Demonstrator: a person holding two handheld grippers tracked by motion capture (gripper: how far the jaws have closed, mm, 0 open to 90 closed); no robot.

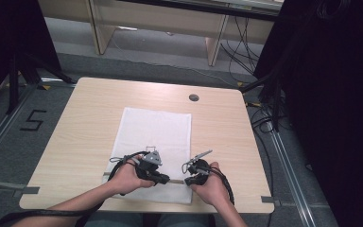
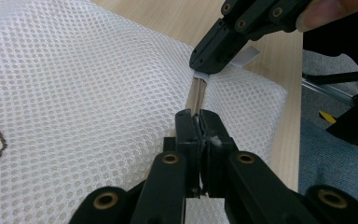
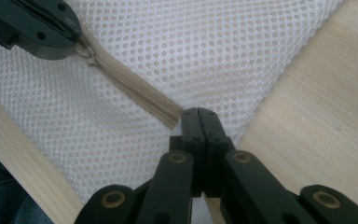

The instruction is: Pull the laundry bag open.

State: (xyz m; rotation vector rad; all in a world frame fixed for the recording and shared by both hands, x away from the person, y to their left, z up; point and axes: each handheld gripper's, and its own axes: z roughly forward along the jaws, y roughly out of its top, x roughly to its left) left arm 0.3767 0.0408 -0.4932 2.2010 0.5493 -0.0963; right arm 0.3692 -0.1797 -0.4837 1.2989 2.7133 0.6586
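Big wooden table, with a white mesh bag lying flat in the middle, near the front edge. Along that front edge of the bag, a tan zipper. Left gripper pinched tight on the zipper pull. Right gripper clamped on the zipper's end. Both tips close together, facing each other, a short bit of zipper between.
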